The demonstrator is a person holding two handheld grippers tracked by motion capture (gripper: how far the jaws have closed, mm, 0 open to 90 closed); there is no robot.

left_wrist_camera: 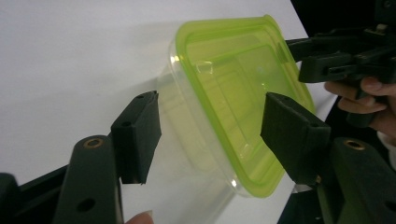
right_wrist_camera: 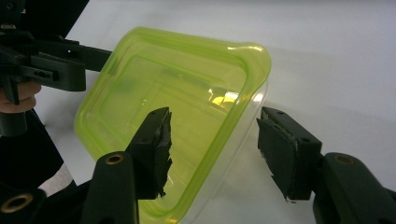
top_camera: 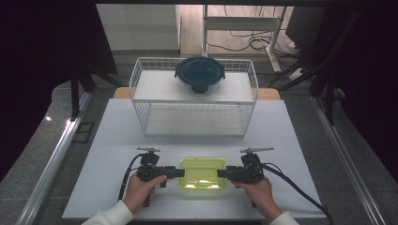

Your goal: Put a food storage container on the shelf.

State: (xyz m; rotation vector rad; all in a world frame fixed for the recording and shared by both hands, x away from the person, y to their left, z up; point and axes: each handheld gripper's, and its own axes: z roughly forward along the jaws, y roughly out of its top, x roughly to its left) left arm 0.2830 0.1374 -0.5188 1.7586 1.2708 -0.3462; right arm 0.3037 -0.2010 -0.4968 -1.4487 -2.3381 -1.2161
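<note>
Both grippers, left (top_camera: 180,172) and right (top_camera: 220,174), straddle the green-lidded container (top_camera: 202,172); jaws apart, not clamped yet. Lift remains.

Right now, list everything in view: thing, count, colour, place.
container: one, clear with yellow-green lid, near table edge, between both grippers
round container: one, clear with dark teal lid, on top shelf of the rack
wire rack: one, white, two-tier, far half of table
table: one, white
left gripper: one, black, jaws astride the container's left end, pads not pressing
right gripper: one, black, jaws astride its right end, pads not pressing
</note>
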